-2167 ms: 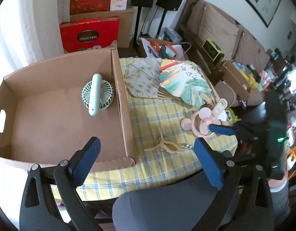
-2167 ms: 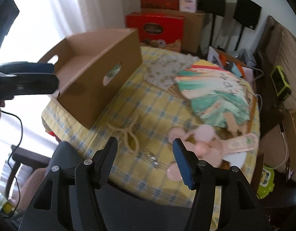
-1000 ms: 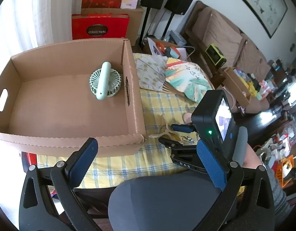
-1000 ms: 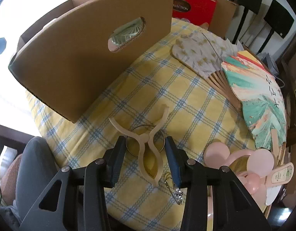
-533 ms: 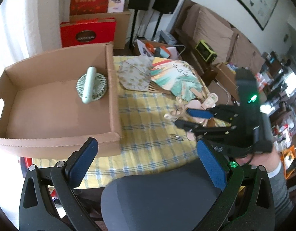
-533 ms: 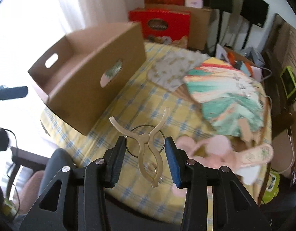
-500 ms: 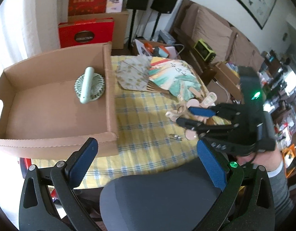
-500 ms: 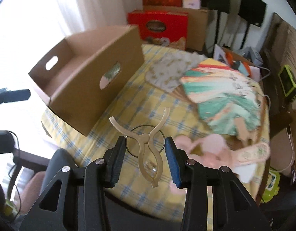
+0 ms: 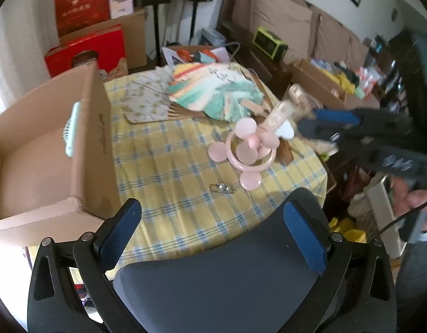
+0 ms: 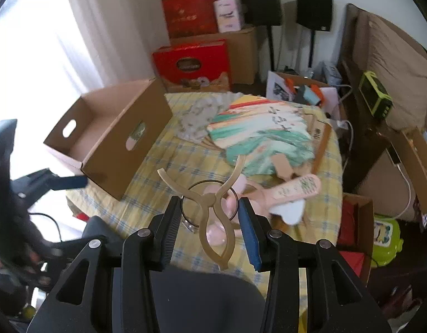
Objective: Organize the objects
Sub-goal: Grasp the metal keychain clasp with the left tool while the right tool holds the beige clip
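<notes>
My right gripper is shut on a beige clip with a metal ring and holds it in the air above the table's near edge. It shows blurred at the right of the left wrist view. My left gripper is open and empty, low over the front of the yellow checked tablecloth. A cardboard box stands at the left with a mint hand fan inside. A pink hand fan lies on the cloth. Two folding paper fans lie behind it.
A small metal keyring piece lies on the cloth near the pink fan. Red gift boxes and cardboard cartons stand behind the table. A sofa and more cluttered boxes are at the right. A dark chair back sits below my left gripper.
My right gripper has shut on the beige clip, lifted it off the cloth and pulled back to the right. The keyring piece stayed on the table. My left gripper view swung right.
</notes>
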Demonstrator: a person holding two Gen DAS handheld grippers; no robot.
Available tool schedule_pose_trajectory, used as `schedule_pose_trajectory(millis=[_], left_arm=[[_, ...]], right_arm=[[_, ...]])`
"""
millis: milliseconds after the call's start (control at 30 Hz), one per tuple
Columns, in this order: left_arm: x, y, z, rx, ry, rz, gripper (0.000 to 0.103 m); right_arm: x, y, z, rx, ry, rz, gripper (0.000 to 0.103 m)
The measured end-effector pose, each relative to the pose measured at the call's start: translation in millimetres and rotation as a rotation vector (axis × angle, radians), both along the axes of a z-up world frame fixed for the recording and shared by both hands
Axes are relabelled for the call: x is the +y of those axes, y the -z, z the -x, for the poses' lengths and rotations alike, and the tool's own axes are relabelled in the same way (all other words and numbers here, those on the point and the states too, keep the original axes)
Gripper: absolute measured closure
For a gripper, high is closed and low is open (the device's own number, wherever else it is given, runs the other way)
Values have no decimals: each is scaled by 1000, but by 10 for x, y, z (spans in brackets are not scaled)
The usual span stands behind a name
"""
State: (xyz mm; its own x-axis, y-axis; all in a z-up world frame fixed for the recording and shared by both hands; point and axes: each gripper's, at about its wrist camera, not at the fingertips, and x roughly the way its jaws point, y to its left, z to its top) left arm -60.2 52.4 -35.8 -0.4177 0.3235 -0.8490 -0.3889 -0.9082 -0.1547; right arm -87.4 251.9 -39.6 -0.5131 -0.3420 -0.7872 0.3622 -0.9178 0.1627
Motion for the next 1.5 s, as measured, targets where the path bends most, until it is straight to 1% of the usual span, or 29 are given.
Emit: schedule_pose_trajectory(millis=[100, 233, 333, 400, 467, 567, 600, 733, 833, 967, 1133, 1333, 1367, 1400, 1433, 1500], left_arm=[[150, 137, 25, 8, 26, 29, 1], [264, 350, 109, 43, 46, 78, 3], [291, 523, 200, 45, 42, 91, 9], [310, 630, 260, 30, 41, 97, 17], [324, 716, 312, 15, 46, 91, 19], [348, 820, 346, 8, 50, 99, 20], [360, 850, 349, 7, 57, 100, 22], [415, 966, 355, -2, 79, 133, 26], [439, 1016, 362, -6, 85, 140, 28], [438, 1014, 394, -10, 85, 125, 30], [468, 1045, 443, -28, 100, 139, 32], [502, 1050, 413, -17, 124, 156, 33], [500, 1046, 403, -13, 130, 153, 36], [502, 1041, 397, -8, 132, 152, 42], [504, 1033, 388, -1, 135, 149, 46], [511, 1022, 375, 10, 142, 145, 57]], right_arm=[[160, -29, -80, 5, 27, 15, 61], [296, -20, -156, 4, 49, 23, 61], [366, 2, -211, 1, 58, 33, 61], [397, 20, -232, -1, 60, 37, 61], [427, 42, -247, -5, 62, 42, 61], [461, 67, -262, -9, 65, 49, 61], [472, 73, -264, -10, 66, 52, 61], [510, 103, -266, -15, 69, 65, 61], [528, 139, -269, -22, 70, 70, 61], [544, 191, -248, -35, 69, 70, 61], [549, 221, -243, -41, 68, 73, 61], [543, 228, -250, -41, 66, 76, 61], [541, 229, -253, -40, 66, 77, 61], [534, 232, -257, -40, 66, 78, 61], [529, 236, -259, -40, 64, 79, 61], [520, 240, -255, -41, 63, 78, 61]])
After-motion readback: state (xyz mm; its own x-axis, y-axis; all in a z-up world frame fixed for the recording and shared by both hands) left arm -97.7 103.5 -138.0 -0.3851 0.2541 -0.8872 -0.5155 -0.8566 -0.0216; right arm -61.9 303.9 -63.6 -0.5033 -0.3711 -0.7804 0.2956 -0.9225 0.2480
